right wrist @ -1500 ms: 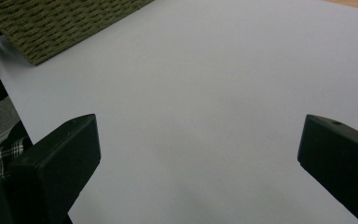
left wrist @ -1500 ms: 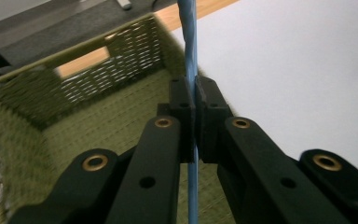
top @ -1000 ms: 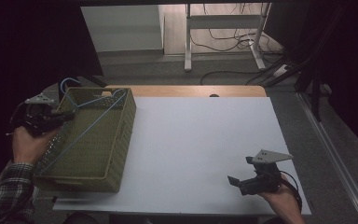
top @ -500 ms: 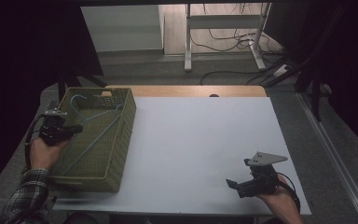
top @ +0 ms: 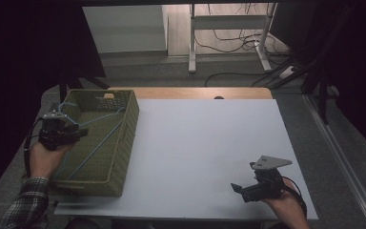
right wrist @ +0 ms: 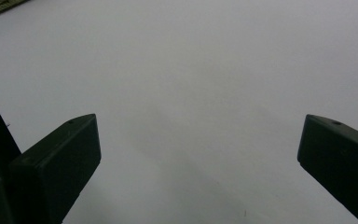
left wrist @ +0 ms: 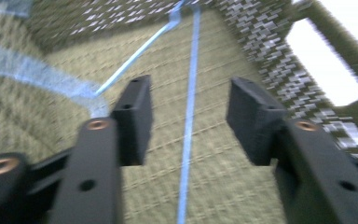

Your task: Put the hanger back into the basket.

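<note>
A green woven basket (top: pixel 124 143) stands on the left part of the white table (top: pixel 205 138). A thin blue hanger (top: pixel 97 140) lies inside it, with its hook up by the far left corner. My left gripper (top: pixel 78 131) hovers over the basket's left rim and points into it. Its jaws have just been opening. In the left gripper view the left gripper (left wrist: pixel 189 116) is open; a blue hanger rod (left wrist: pixel 189 93) runs along the basket floor (left wrist: pixel 223 177) between the pads, touching neither. My right gripper (top: pixel 236 190) rests open near the table's front right; the right gripper (right wrist: pixel 200 154) holds nothing.
The basket's tall woven walls (left wrist: pixel 261 42) have a handle cut-out at the end. Bare white table (right wrist: pixel 191 56) stretches between basket and right hand. A wooden strip (top: pixel 195 93) borders the table's far edge, and cables and a desk frame lie on the floor beyond.
The left gripper came down and in over the basket with the blue hanger, then opened. The hanger, raised above the rim before, now lies in the basket. The right hand stayed put.
</note>
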`<state>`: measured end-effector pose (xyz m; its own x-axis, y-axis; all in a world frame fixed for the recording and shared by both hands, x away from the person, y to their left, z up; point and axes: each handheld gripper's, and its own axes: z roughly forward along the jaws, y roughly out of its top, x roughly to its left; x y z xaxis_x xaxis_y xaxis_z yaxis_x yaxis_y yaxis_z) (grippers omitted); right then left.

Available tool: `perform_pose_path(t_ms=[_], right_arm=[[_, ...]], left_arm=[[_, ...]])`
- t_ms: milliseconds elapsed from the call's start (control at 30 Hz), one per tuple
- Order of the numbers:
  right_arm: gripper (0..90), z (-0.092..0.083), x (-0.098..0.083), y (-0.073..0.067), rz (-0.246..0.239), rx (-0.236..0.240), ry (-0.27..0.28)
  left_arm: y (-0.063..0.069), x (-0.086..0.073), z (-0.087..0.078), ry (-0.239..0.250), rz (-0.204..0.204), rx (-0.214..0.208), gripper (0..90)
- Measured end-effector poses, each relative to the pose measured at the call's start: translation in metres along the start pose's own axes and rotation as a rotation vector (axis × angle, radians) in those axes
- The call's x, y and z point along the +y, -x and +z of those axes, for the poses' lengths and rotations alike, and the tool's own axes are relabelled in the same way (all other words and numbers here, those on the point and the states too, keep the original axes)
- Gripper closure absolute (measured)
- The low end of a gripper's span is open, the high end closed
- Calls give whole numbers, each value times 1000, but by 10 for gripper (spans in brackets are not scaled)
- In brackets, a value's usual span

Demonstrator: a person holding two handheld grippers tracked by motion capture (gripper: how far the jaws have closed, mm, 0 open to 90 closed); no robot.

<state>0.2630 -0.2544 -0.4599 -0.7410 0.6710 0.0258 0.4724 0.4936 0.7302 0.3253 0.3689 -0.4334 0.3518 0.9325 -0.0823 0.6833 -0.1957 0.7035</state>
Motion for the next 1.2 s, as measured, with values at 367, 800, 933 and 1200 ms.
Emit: perform_pose_path(t_ms=[367, 800, 933, 1200], right_arm=[[0, -8, -1, 2, 5, -34, 15], [0, -16, -5, 3, 19, -67, 19], [6, -19, -6, 3, 20, -98, 39], [12, -12, -10, 6, 24, -100, 32]], left_arm=[[52, -4, -30, 127, 56, -200, 174], [124, -39, -34, 160, 142, -334, 48], [135, -49, -27, 140, 175, -301, 8], [151, -64, -11, 78, 259, -250, 0]])
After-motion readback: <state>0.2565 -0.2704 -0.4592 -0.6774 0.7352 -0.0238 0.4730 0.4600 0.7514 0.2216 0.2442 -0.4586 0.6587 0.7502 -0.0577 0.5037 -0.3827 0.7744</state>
